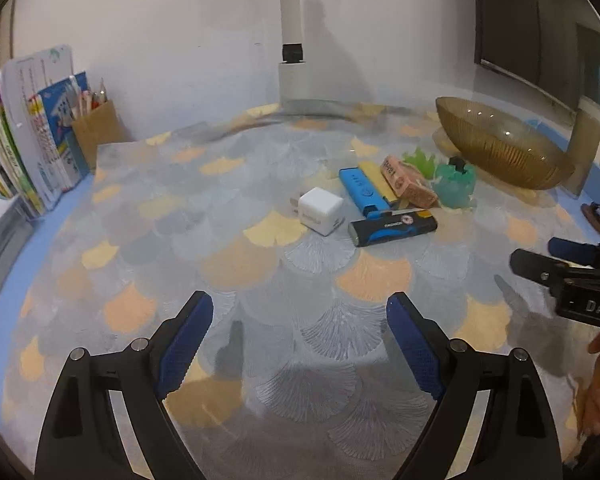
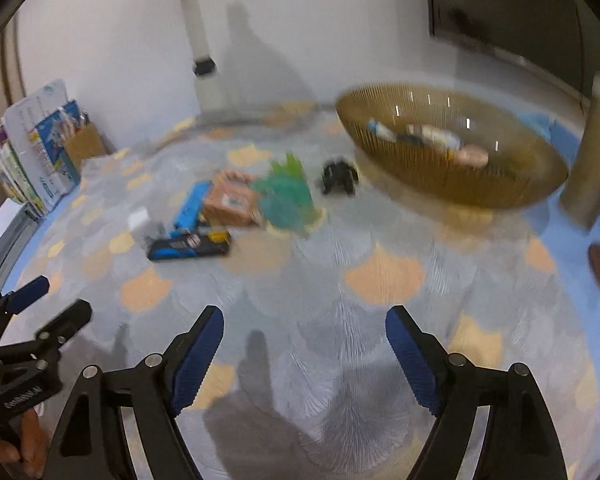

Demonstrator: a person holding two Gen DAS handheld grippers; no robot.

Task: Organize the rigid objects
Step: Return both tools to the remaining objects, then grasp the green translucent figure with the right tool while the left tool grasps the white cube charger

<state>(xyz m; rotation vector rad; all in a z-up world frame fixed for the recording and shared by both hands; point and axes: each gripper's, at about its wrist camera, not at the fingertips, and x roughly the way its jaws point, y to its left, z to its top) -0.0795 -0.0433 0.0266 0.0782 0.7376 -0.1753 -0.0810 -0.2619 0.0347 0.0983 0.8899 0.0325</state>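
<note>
The left wrist picture is sharp; the right is blurry. Edges bend and go dark. Soft shadows fall on the wall (image 1: pixel 180 40).

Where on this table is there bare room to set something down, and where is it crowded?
Free: the tablecloth between the open left gripper and the white charger cube, and the stretch from the cube to the books. Crowded: the cluster from the cube through the blue power bank to the amber bowl.

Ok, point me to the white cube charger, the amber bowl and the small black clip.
white cube charger (image 1: pixel 321 211), left wrist view, on its top face.
amber bowl (image 1: pixel 512 152), left wrist view, on its ribbed outer wall.
small black clip (image 2: pixel 339 178), right wrist view, on its body.
</note>
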